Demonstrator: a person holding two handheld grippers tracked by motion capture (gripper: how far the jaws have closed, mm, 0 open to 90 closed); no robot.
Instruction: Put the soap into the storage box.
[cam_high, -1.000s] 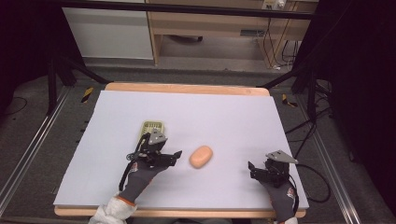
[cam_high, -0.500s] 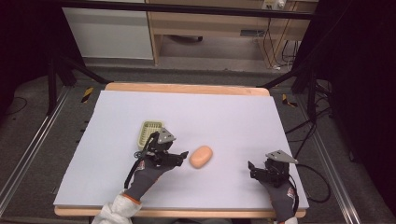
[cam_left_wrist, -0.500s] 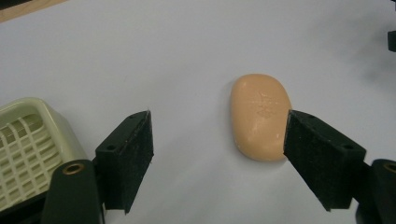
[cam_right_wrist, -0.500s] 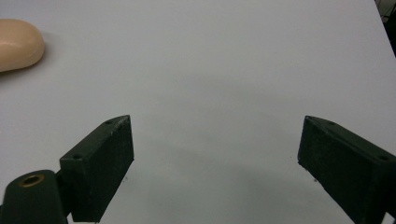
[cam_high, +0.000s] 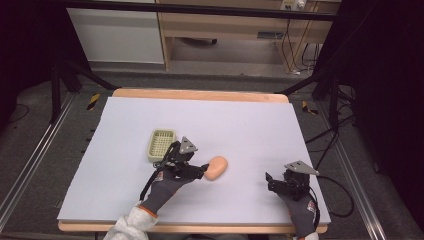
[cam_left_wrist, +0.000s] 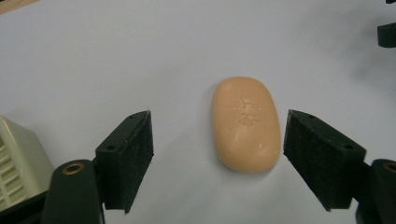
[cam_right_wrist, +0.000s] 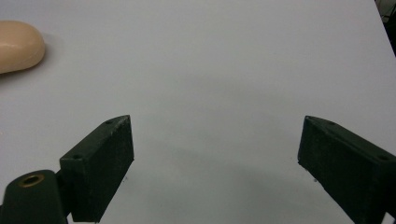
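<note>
lying flat, smooth peach soap bar (cam_left_wrist: 245, 123), perhaps faintly stamped, between spread left tool (cam_left_wrist: 217, 156)

High view overhead, facing forward; gripper views close, sharing soap (cam_left_wrist: 245, 123).

No text, label, brand, number or sign can be read anywhere in these views. The smooth peach-coloured oval bar of soap (cam_left_wrist: 245, 123) carries a faint pressed mark at the middle of its top face, but it is too shallow and blurred to make out as letters or a logo. The pale green slotted plastic soap dish (cam_high: 161, 144), on the white tabletop (cam_high: 240, 125) to the left of the bar, shows no print.
</note>
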